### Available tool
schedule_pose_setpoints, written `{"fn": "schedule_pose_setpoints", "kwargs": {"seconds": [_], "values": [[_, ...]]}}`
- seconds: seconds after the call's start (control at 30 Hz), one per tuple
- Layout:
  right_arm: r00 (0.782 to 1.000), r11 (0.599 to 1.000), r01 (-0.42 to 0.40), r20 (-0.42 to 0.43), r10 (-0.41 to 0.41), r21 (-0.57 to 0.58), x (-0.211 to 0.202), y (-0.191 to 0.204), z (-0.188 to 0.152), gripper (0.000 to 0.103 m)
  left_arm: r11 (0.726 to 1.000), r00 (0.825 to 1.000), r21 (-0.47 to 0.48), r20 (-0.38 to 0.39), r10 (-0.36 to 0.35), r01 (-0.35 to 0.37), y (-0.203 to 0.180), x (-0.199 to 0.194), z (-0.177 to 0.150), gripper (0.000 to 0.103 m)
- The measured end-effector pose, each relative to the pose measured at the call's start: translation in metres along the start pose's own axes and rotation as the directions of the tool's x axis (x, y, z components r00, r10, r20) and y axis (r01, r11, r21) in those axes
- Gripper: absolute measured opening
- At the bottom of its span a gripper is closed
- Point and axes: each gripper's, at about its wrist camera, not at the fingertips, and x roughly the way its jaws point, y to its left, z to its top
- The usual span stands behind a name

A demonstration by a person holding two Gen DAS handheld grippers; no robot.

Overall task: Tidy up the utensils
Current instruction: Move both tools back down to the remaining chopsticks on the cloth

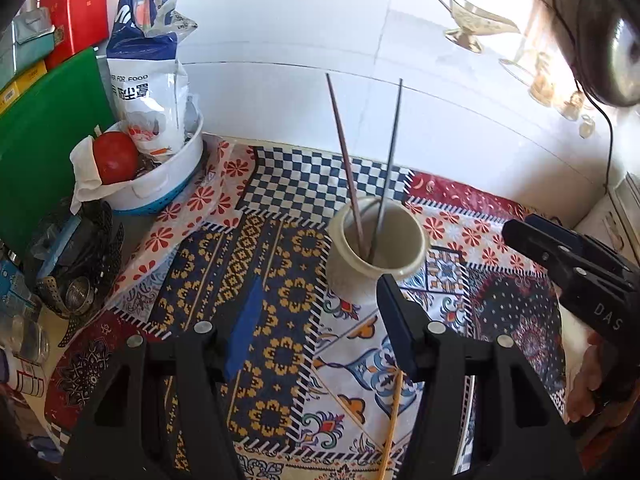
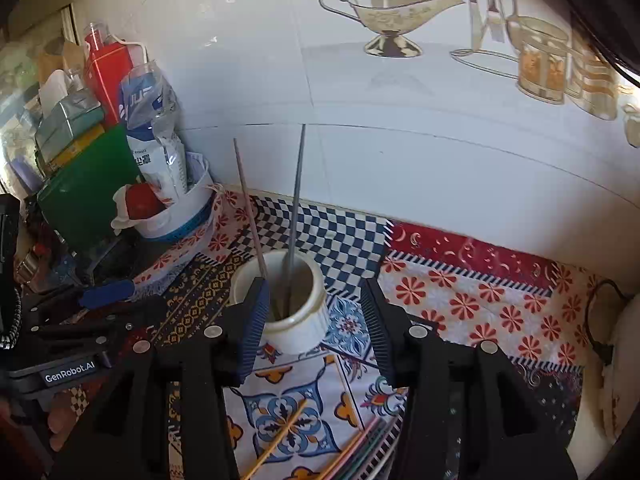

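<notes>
The cream jar point(image 2: 295, 308) serves as the landmark. Two chopsticks already stand in it: a pinkish chopstick point(image 2: 251, 212) leaning up and to the left, and a grey chopstick point(image 2: 297, 196) nearly upright, long axes pointing up out of the mouth.

The right gripper point(image 2: 316, 328) is held just in front of the jar, jaws apart and nothing between them. The left gripper point(image 1: 320, 328) is also spread and empty.

More loose chopsticks point(image 2: 360, 444) lie flat on the patterned cloth point(image 2: 480, 304) nearer than the jar, long axes running diagonally.

The next one is probably best pinched near one end, tilted upright over the mouth and lowered tip first, so the standing pair is not knocked.
</notes>
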Motion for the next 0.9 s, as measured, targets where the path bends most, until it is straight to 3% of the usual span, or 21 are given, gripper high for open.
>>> {"fn": "schedule_pose_setpoints", "kwargs": {"seconds": [0.43, 0.67, 0.9], "values": [[0.982, 0.971, 0.167, -0.116, -0.148, 0.171, -0.041, -0.057, -0.069, 0.044, 0.991, 0.989, 0.123, -0.148, -0.026, 0.044, -0.032, 0.018, -0.050, 0.058], [0.957, 0.942, 0.228, -0.235, -0.170, 0.247, -0.038, -0.081, -0.116, 0.044, 0.981, 0.967, 0.179, -0.253, -0.024, 0.071, -0.047, 0.042, -0.087, 0.058], [0.931, 0.951, 0.213, -0.342, -0.128, 0.224, -0.015, -0.073, -0.152, 0.044, 0.976, 0.933, 0.186, -0.358, -0.041, 0.114, -0.051, 0.066, -0.112, 0.056]]}}
